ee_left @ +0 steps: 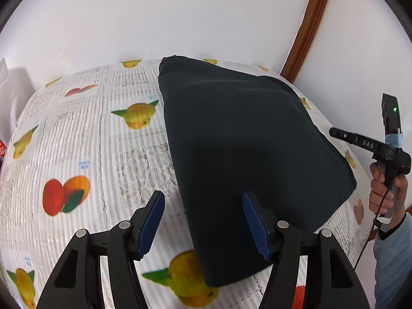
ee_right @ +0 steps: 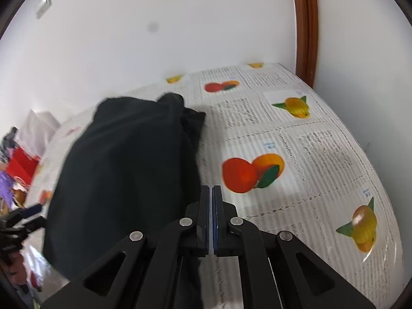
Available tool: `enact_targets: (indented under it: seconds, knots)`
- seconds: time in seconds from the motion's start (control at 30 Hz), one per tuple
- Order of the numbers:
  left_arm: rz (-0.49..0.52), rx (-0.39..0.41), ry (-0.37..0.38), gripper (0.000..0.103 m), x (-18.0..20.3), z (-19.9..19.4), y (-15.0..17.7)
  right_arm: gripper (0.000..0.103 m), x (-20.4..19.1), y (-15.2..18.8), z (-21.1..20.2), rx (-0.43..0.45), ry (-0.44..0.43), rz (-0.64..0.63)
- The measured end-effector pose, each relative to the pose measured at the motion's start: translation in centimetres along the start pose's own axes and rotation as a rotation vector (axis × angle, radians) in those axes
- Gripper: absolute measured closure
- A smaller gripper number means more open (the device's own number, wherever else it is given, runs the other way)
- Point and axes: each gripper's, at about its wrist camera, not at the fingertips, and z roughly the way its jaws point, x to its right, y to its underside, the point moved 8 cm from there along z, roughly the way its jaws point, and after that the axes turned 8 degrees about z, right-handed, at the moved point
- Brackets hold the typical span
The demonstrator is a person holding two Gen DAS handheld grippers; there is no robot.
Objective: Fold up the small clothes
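In the left wrist view, the left gripper point(ee_left: 203, 225) fills the bottom of the frame, its blue pads standing wide apart with nothing pressed between them; the near corner of the dark garment point(ee_left: 247, 154) lies below the gap. The garment, folded into a thick slab, runs from the lower middle to the upper middle on a tablecloth point(ee_left: 85, 134) printed with fruit and newsprint. At the right edge a hand point(ee_left: 386, 188) in a light blue sleeve point(ee_left: 391, 257) grips the handle of the right gripper point(ee_right: 212, 219). In the right wrist view, that gripper's pads sit nearly together with only a thin slit between them, holding nothing, just right of the garment. Red clutter point(ee_right: 22, 164) lies at the left edge. Beyond the table stand a white wall point(ee_left: 180, 13) and a brown wooden frame point(ee_right: 306, 25).
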Motion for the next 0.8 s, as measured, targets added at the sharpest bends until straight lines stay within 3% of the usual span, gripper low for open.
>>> enact_targets:
  seconds: [0.03,0.07,0.13,0.2,0.23,0.27,0.33,0.5,0.63,0.8]
  knots:
    - [-0.001,0.000,0.005,0.043,0.1,-0.1,0.2,0.086,-0.4,0.0,-0.3,0.001,-0.025,0.000]
    - [-0.001,0.000,0.009,0.043,0.3,-0.1,0.4,0.068,-0.8,0.1,-0.5,0.000,-0.049,-0.002]
    - [-0.001,-0.002,0.014,0.043,0.5,-0.2,0.8,0.055,-1.5,0.4,-0.4,0.000,-0.079,-0.008]
    - [0.000,-0.010,0.016,0.042,0.6,-0.1,1.4,0.055,-2.3,0.9,0.3,-0.011,-0.073,-0.017]
    - [0.001,-0.012,0.017,0.042,0.7,-0.1,1.5,0.063,-2.7,1.3,1.1,-0.027,-0.070,-0.020]
    - [0.002,-0.017,0.018,0.042,0.7,0.1,1.7,0.078,-3.0,1.6,1.6,-0.038,-0.080,-0.020]
    - [-0.003,-0.023,0.018,0.040,0.7,0.1,2.1,0.094,-3.5,1.8,2.8,-0.056,-0.097,-0.030]
    - [-0.008,-0.033,0.030,0.039,0.7,0.0,2.9,0.099,-2.4,-0.1,-0.4,0.127,-0.178,0.031]
    - [-0.009,-0.029,0.027,0.039,0.8,-0.2,3.1,0.099,-1.3,0.5,0.7,0.074,-0.126,0.053]
    - [0.003,-0.028,0.025,0.039,0.9,-1.1,4.1,0.097,0.1,0.8,-1.9,0.099,-0.026,0.047]
